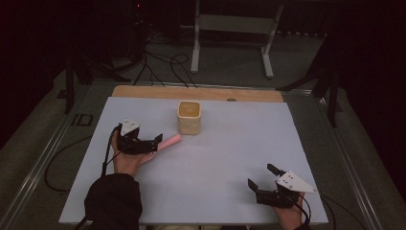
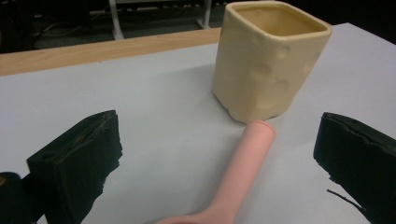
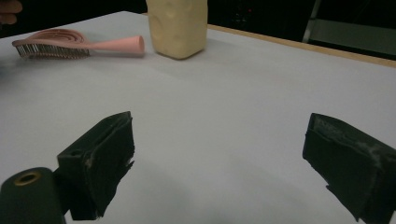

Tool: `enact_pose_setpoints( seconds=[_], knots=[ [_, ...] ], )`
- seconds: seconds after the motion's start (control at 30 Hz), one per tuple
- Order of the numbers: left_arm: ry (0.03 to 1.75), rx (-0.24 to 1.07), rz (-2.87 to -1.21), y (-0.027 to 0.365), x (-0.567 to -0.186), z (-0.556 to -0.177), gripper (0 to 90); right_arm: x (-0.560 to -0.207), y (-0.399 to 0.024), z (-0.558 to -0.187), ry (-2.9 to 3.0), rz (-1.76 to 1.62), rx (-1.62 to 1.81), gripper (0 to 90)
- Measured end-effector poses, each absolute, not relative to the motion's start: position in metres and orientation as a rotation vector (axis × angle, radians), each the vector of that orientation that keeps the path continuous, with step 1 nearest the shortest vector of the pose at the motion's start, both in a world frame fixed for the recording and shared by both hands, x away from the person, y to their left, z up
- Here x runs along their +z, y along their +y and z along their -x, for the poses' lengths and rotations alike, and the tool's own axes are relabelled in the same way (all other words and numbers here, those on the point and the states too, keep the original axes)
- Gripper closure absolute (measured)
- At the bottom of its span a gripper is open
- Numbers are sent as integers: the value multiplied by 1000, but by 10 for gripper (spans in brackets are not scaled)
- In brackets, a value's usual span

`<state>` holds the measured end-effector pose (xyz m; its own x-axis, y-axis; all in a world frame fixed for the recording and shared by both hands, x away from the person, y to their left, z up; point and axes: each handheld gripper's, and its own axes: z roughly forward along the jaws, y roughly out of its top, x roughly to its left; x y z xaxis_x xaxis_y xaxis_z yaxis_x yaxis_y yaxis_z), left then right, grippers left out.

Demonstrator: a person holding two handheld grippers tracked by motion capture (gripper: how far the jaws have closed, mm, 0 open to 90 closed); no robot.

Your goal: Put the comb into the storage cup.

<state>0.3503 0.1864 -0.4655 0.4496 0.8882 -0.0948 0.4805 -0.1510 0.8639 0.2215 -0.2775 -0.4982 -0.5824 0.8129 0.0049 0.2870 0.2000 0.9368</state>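
A pale grey table [image 1: 215, 163] seen from above, with a person's 2 hands each holding a black two-jaw gripper. The left gripper [image 1: 154, 142] sits at the left side of the table, over the head of a pink hairbrush [image 1: 167, 142]. The brush lies flat on the table, its handle pointing toward a cream square pot [image 1: 189, 117] that stands upright near the table's far edge. In the left gripper view, the jaws are spread wide apart, and the pink handle [image 2: 243, 172] runs up between them without touching either finger [image 2: 79, 163]; it lies nearer the right-hand finger than the left-hand one. The handle's rounded end stops just beside the base of the pot [image 2: 266, 60]; whether the 2 touch cannot be told.

The right gripper [image 1: 262, 179] rests near the table's front right corner, well apart from the brush and pot. In the right gripper view its jaws are also spread wide, with bare table between them; the brush [image 3: 79, 45] lies bristles down far off at the upper left, beside the pot [image 3: 177, 28].
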Motion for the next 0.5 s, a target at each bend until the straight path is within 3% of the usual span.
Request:
enact_pose_setpoints(
  seconds=[0.5],
  knots=[
    [1208, 527, -1835, 175, -478, -359, 20, -499, -275, -222, 1996, -1006, 1363, 89]
  ],
)
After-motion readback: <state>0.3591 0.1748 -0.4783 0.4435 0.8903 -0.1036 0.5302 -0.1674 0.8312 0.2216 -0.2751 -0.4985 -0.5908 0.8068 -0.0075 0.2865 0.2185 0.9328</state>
